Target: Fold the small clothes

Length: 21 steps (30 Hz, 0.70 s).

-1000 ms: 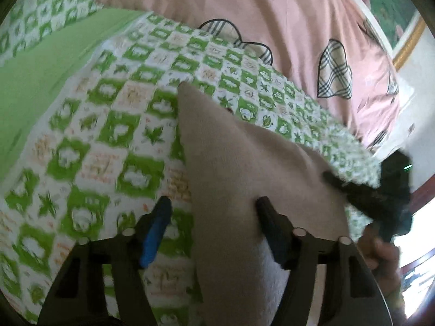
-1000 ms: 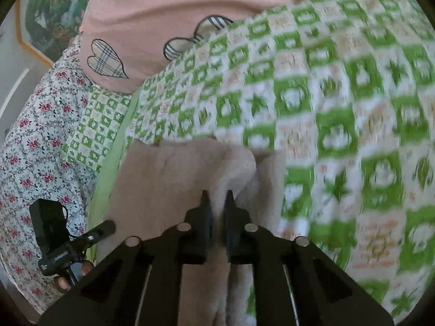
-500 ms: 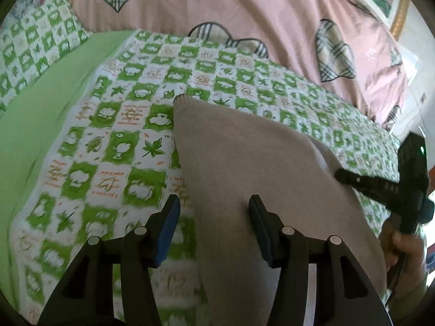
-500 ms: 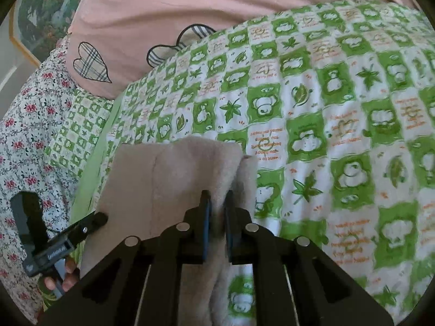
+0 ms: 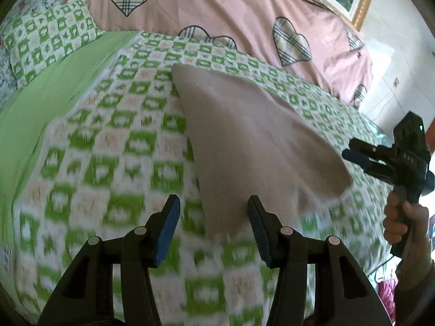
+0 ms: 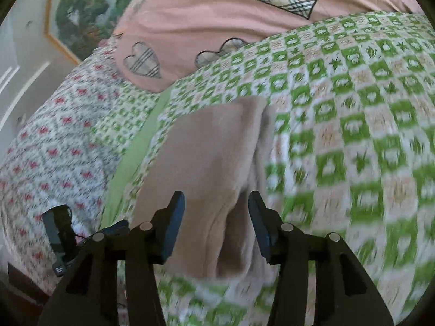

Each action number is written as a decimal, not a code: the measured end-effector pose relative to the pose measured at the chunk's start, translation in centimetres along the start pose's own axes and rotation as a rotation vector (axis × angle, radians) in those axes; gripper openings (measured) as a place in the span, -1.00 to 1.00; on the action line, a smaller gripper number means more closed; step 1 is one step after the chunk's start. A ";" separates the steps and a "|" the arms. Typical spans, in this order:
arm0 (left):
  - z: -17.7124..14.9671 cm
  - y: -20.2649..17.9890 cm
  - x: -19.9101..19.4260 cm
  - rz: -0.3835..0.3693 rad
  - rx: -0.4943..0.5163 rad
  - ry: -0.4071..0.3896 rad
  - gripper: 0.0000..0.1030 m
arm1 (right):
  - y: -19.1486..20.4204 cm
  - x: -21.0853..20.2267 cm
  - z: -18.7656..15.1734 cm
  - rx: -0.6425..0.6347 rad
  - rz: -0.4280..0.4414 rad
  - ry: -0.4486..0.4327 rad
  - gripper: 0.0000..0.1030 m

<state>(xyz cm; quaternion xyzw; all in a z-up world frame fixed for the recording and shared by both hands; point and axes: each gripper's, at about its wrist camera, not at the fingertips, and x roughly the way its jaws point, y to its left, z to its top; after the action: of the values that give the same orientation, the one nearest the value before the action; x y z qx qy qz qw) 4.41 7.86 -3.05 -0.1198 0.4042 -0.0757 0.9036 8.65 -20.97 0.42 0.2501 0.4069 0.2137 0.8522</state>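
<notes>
Left wrist view, blurred low down: the left tongs (image 5: pixel 213 212) stand open and empty over one folded beige garment (image 5: pixel 252 146) lying on the green-checked bedspread (image 5: pixel 108 141), with one pink heart-print quilt (image 5: pixel 217 13) behind and the right tongs (image 5: pixel 361 157) held at the frame's right edge. Right wrist view, also smeared: the right tongs (image 6: pixel 216 206) are open, gripping nothing, above the same garment (image 6: pixel 212 146); the left tongs (image 6: pixel 119 225) are mostly hidden, their state unclear here.

One folded beige fleece garment (image 5: pixel 252 146), lying ahead of the jaws. One green-and-white checked bedspread (image 5: pixel 114 146). One pink quilt with plaid hearts (image 5: pixel 217 8). One gold-framed landscape picture (image 6: pixel 78 19). Two black two-finger grippers: left (image 5: pixel 213 228), right (image 6: pixel 216 225).
</notes>
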 end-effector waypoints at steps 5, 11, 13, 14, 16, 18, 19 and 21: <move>-2.4 -0.4 0.9 -0.002 0.031 0.037 0.01 | 1.2 0.9 -2.4 -0.056 -0.006 0.053 -0.02; -2.0 -0.4 2.9 0.033 0.041 0.027 0.01 | 1.8 2.6 -2.8 -0.087 -0.037 0.091 -0.16; -1.7 -0.4 3.7 0.049 0.048 0.032 0.00 | 1.8 2.9 -2.5 -0.077 -0.035 0.102 -0.70; -1.6 -0.5 4.1 0.063 0.054 0.036 -0.02 | 1.8 2.9 -2.1 -0.065 -0.025 0.103 -0.85; -1.4 -0.8 4.7 0.094 0.062 0.052 -0.24 | 2.3 1.5 -1.2 -0.052 0.022 0.052 -0.87; -1.1 -0.9 4.5 0.107 0.049 0.039 -0.35 | 3.3 -0.9 0.0 -0.055 0.084 -0.039 -0.88; -1.1 -1.0 4.0 0.123 0.041 0.020 -0.39 | 3.5 -1.9 0.5 -0.054 0.108 -0.071 -0.88; -0.7 -1.0 3.4 0.137 0.026 -0.010 -0.41 | 3.3 -3.2 1.2 -0.037 0.141 -0.106 -0.88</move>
<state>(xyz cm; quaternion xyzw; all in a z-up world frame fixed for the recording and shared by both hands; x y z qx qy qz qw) 6.03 6.02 -5.65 -0.0806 0.4060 -0.0181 0.9101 7.20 -20.53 4.88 0.2731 0.3388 0.2671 0.8598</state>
